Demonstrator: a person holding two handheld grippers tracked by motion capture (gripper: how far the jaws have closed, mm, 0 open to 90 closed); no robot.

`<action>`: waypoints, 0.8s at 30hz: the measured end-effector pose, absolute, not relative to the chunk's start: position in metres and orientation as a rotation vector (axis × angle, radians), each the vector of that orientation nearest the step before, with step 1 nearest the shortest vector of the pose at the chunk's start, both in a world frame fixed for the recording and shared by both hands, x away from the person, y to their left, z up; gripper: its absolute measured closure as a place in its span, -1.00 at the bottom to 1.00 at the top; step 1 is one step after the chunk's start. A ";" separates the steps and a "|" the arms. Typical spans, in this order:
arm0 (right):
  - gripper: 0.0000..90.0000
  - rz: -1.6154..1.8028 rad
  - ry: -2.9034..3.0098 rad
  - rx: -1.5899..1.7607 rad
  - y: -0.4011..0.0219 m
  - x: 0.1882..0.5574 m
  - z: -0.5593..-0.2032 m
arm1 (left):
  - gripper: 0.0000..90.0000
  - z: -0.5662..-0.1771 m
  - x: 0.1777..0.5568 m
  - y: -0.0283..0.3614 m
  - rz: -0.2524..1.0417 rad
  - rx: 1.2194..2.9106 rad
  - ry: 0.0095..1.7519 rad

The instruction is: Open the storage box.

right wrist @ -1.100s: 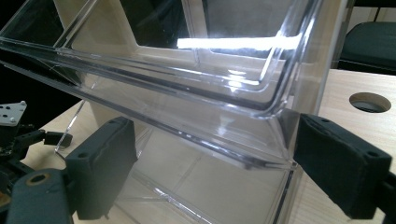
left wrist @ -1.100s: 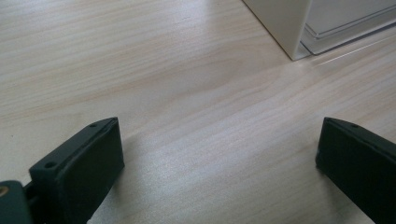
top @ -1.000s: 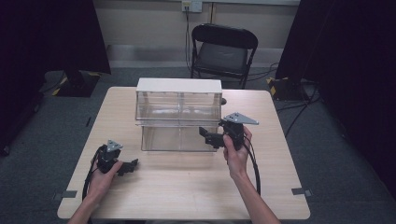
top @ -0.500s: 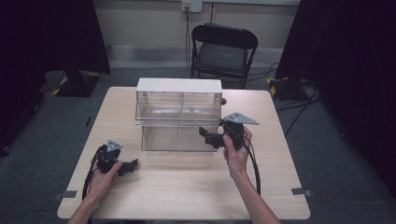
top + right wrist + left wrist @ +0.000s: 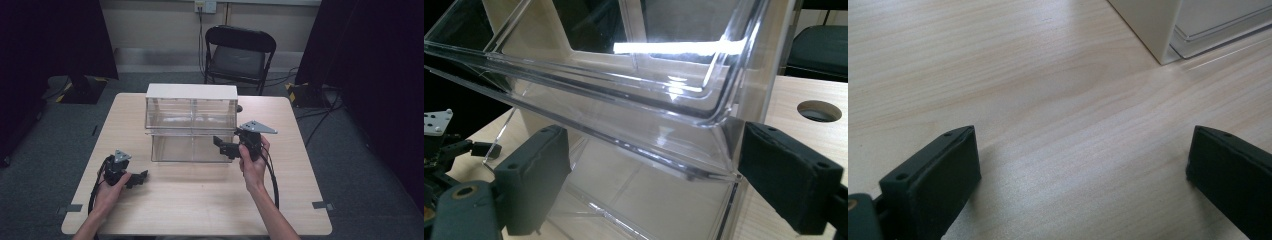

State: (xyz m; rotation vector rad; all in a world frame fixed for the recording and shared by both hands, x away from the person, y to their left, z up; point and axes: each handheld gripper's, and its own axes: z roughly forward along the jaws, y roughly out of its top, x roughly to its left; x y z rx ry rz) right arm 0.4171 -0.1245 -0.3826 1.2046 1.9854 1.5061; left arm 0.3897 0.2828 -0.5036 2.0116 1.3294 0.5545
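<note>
Hovering with jaws apart, the right gripper [image 5: 223, 145] faces the clear drawer cabinet [image 5: 191, 124], whose long front edge runs across just ahead, seemingly untouched, while the left gripper [image 5: 139, 178], also spread, rests farther off.

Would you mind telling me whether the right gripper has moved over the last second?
No. In the high view the right gripper sits at the same spot against the front right of the clear drawer cabinet, which has not shifted either.

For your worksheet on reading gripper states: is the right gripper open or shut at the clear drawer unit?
Open: the right gripper has its jaws spread wide at the clear drawer unit, not clamping it.
</note>
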 end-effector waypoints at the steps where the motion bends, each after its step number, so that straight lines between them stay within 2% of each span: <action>1: -0.72 1.505 1.985 1.204 -0.124 0.417 -0.383 | -0.99 -0.504 0.390 0.283 0.555 2.012 1.329; 24: -0.71 1.500 1.978 1.213 -0.124 0.416 -0.382 | -0.99 -0.504 0.390 0.283 0.554 2.011 1.329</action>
